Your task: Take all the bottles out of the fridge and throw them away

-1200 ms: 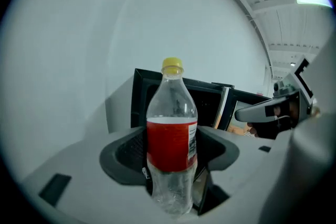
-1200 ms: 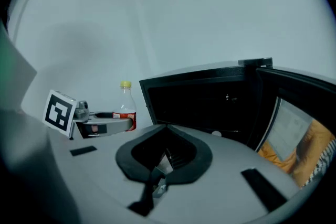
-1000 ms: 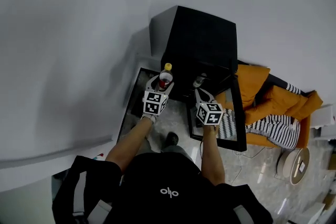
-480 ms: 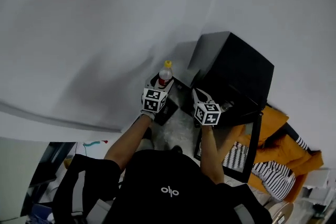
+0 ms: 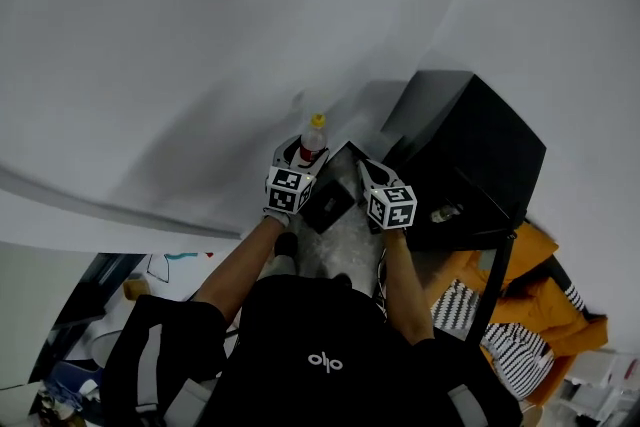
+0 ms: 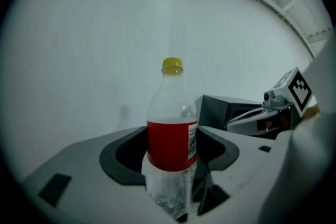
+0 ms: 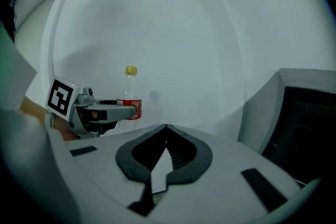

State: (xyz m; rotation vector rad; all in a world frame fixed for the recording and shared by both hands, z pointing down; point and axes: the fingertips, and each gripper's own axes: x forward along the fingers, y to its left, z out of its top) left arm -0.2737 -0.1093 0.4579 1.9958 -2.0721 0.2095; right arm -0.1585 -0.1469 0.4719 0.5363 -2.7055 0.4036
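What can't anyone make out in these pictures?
- Fridge interior: the head view shows mostly its black top, so any bottles left inside cannot be counted.
- Bottle base: in the left gripper view it is hidden down inside the left gripper.
- Label print: too small and blurred in every view.
- Dark box on the floor: in the head view it is too small and dark to identify.

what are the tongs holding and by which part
The left tongs hold the upright yellow-capped bottle by its lower body. The right tongs are shut on nothing.
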